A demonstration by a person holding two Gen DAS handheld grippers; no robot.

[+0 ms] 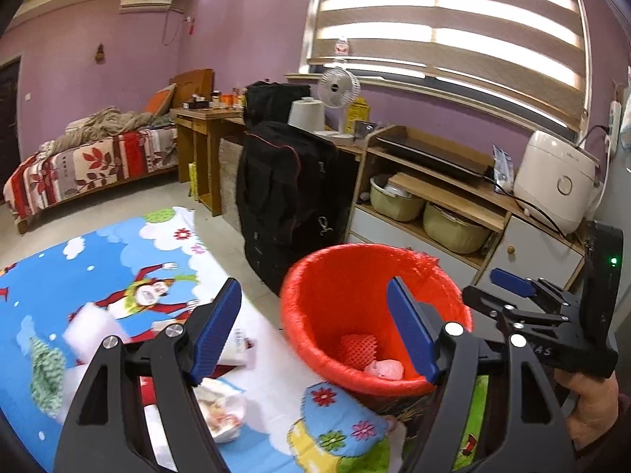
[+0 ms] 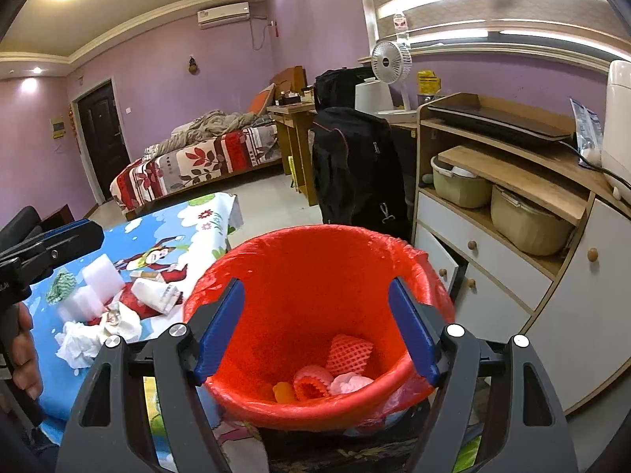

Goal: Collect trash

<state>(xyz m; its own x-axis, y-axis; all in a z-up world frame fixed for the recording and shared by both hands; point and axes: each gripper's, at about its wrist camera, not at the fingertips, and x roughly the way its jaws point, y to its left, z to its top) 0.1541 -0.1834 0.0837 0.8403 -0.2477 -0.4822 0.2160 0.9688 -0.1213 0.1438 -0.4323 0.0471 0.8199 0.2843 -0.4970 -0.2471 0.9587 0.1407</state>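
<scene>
A red-lined trash bin (image 1: 370,315) stands at the edge of a cartoon-print tablecloth (image 1: 118,260); it also shows in the right wrist view (image 2: 315,307). It holds red foam fruit nets (image 2: 349,352) and a pink wad (image 2: 349,384). My left gripper (image 1: 315,331) is open and empty, left of the bin above the table. My right gripper (image 2: 315,331) is open and empty over the bin's mouth; it shows in the left wrist view (image 1: 512,287). Trash lies on the cloth: white foam blocks (image 2: 102,282), crumpled tissue (image 2: 77,345), a white packet (image 2: 155,293), a green net (image 2: 61,282), and a crumpled wrapper (image 1: 221,410).
A black bag (image 1: 292,197) leans against a wooden desk behind the bin. A shelf cabinet (image 1: 453,197) with pots and a rice cooker (image 1: 556,181) stands at the right. A bed (image 1: 90,161) is at the back left, with open floor between.
</scene>
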